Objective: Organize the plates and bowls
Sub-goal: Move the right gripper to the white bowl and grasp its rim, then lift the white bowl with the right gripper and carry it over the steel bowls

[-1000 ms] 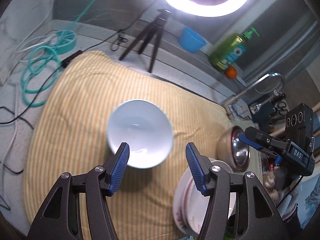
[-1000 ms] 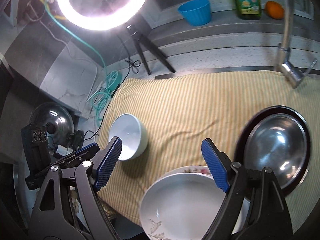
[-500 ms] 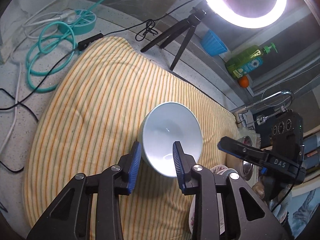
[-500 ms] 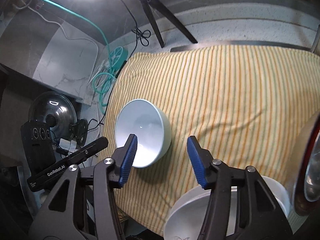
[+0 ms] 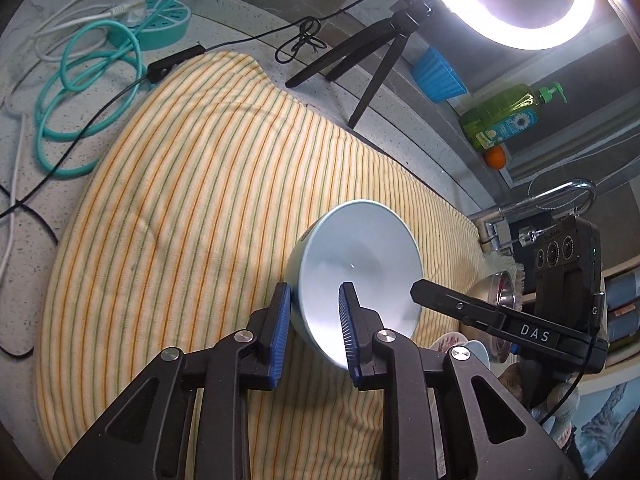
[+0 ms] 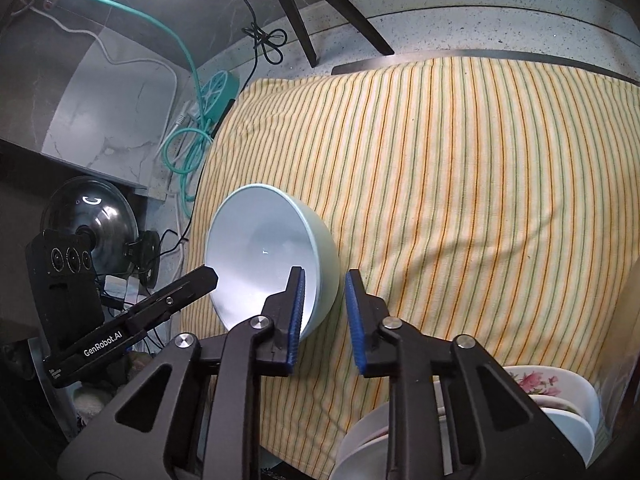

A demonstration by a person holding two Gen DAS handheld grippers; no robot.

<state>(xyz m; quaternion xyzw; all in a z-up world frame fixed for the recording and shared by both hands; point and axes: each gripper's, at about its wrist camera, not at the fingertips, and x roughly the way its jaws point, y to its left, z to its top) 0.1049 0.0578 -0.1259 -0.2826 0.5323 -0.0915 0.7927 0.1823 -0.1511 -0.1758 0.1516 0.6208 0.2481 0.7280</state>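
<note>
A pale blue bowl [image 5: 360,256] [image 6: 256,248] rests on the yellow striped cloth [image 5: 180,200] [image 6: 460,180]. My left gripper [image 5: 314,320] straddles its near left rim, one blue pad outside the wall and one inside; the jaws are closing and press on the wall. My right gripper [image 6: 324,312] straddles the opposite rim in the same way, jaws closing onto the wall. In the left wrist view a finger [image 5: 440,300] of the right gripper reaches the bowl's right edge. A stack of floral plates [image 6: 540,384] and white bowls [image 6: 368,432] sits at the cloth's near right corner.
A steel bowl [image 5: 500,284] lies right of the cloth by the faucet [image 5: 560,192]. Behind the cloth stand the ring light's tripod [image 5: 360,60], a blue cup [image 5: 438,76] and a green soap bottle [image 5: 504,116]. Teal cables [image 5: 80,92] coil at the left; a pot lid [image 6: 92,216] sits beyond the counter edge.
Both grippers came down toward the pale blue bowl from opposite sides. Their jaws went from wide apart to narrow, each now closed over the bowl's rim.
</note>
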